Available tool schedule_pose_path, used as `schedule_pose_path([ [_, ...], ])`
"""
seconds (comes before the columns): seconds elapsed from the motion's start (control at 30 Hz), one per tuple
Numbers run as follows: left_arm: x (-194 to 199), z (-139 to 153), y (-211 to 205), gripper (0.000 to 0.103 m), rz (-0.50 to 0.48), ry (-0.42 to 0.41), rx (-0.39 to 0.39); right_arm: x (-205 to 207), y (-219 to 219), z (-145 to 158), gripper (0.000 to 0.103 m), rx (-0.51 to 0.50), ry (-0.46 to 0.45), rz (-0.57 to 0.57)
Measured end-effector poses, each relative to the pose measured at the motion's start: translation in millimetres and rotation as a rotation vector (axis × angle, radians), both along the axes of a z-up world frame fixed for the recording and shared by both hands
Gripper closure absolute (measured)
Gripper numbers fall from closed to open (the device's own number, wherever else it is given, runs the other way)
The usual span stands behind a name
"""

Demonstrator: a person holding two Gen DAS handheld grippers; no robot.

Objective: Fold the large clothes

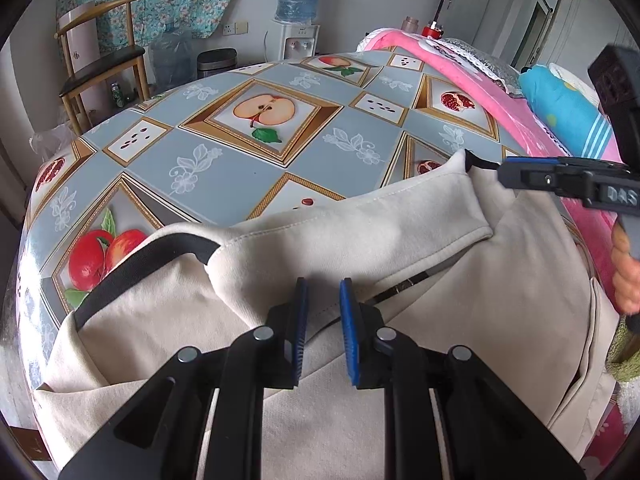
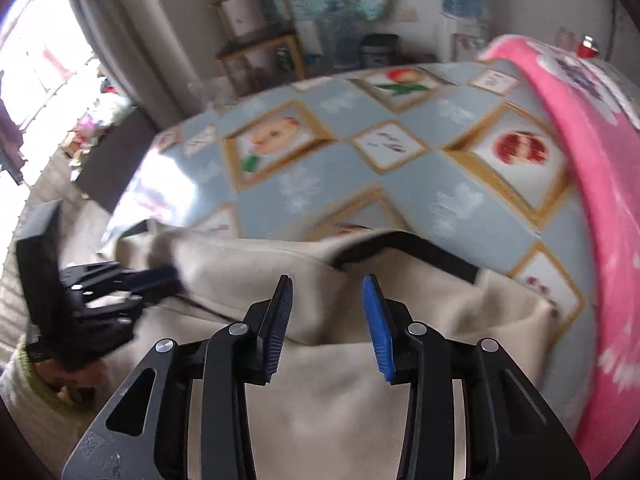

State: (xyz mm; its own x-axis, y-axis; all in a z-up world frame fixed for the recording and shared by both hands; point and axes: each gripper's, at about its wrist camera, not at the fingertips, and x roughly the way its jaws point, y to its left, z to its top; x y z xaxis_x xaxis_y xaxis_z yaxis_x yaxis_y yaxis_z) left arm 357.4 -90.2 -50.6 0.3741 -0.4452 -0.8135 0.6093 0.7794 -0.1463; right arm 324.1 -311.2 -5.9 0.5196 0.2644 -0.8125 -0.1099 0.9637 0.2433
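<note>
- A large cream-beige cloth garment with black trim [image 1: 360, 216] lies rumpled over the near part of a table, under both of your tools.
- The table wears a glossy blue-grey oilcloth printed with framed apples and pomegranates [image 1: 224, 168], which stays bare on its far side.
- Your left gripper [image 1: 323, 292], black with blue ribbed pads, points down at the garment near its middle.
- Its jaws stand a narrow way apart, with cloth lying below the gap; no pad presses on fabric, so it grips nothing.
- A folded sleeve with a hemmed end [image 1: 420, 208] crosses the garment from left to right, just beyond the left gripper's tips.
- A curved black trim band [image 1: 160, 256] runs along the garment's left edge.
- Your right gripper [image 2: 327, 296] hovers over the garment's right part, jaws clearly apart, nothing between the pads.
- In the left wrist view the right gripper comes in from the right edge, its tip just beside a black corner of the garment; you cannot tell whether they touch.
- The right wrist view is blurred, so fine detail there is lost.
- A bright pink fleecy blanket [image 1: 480, 92] lies along the table's right side.
- Far behind stand a wooden chair with a dark seat [image 1: 100, 64] and a white water dispenser topped by a blue bottle [image 1: 298, 20].
</note>
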Motion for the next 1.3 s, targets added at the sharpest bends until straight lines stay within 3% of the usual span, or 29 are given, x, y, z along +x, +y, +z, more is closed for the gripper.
schedule_pose_path([
  [0.13, -0.7, -0.2, 1.6, 0.087, 0.002, -0.003, -0.006, 10.2, 39.2, -21.2, 0.065, -0.022, -0.003, 0.083],
  [0.2, 1.0, 0.6, 4.1, 0.087, 0.0, 0.009, -0.017, 15.6, 49.9, -38.1, 0.065, -0.085, 0.017, 0.088],
  [0.3, 7.7, 7.4, 14.7, 0.087, 0.019, 0.061, -0.083, 15.9, 55.5, -36.4, 0.065, -0.092, 0.01, 0.088],
  [0.37, 10.4, 14.6, 21.1, 0.085, 0.04, 0.036, -0.11, 12.7, 55.9, -37.0, 0.065, -0.106, 0.006, 0.099],
  [0.5, 15.1, 4.9, 19.1, 0.083, 0.074, 0.046, -0.05, 8.1, 59.5, -32.3, 0.065, -0.151, 0.004, 0.111],
  [0.63, 4.4, 0.9, 10.7, 0.083, 0.06, 0.005, 0.024, 9.0, 43.5, -28.8, 0.065, -0.16, -0.015, 0.054],
  [0.77, 6.3, -1.4, 12.9, 0.083, 0.071, 0.014, 0.012, 11.1, 31.7, -43.2, 0.067, -0.167, 0.014, 0.043],
  [0.93, 5.0, -2.0, 12.1, 0.083, 0.076, -0.005, 0.018, 6.7, 44.2, -26.5, 0.066, -0.144, -0.018, 0.058],
  [1.07, 6.7, 0.9, 9.9, 0.082, 0.098, 0.01, 0.023, 14.3, 59.9, -44.8, 0.065, -0.23, 0.036, 0.076],
  [1.17, 4.8, 14.3, 13.7, 0.082, 0.129, 0.028, 0.019, 9.2, 58.1, -32.1, 0.065, -0.237, 0.034, 0.055],
  [1.3, -14.4, 59.0, 44.4, 0.071, 0.181, -0.011, -0.013, -19.1, 51.8, 9.2, 0.047, -0.232, -0.026, 0.049],
])
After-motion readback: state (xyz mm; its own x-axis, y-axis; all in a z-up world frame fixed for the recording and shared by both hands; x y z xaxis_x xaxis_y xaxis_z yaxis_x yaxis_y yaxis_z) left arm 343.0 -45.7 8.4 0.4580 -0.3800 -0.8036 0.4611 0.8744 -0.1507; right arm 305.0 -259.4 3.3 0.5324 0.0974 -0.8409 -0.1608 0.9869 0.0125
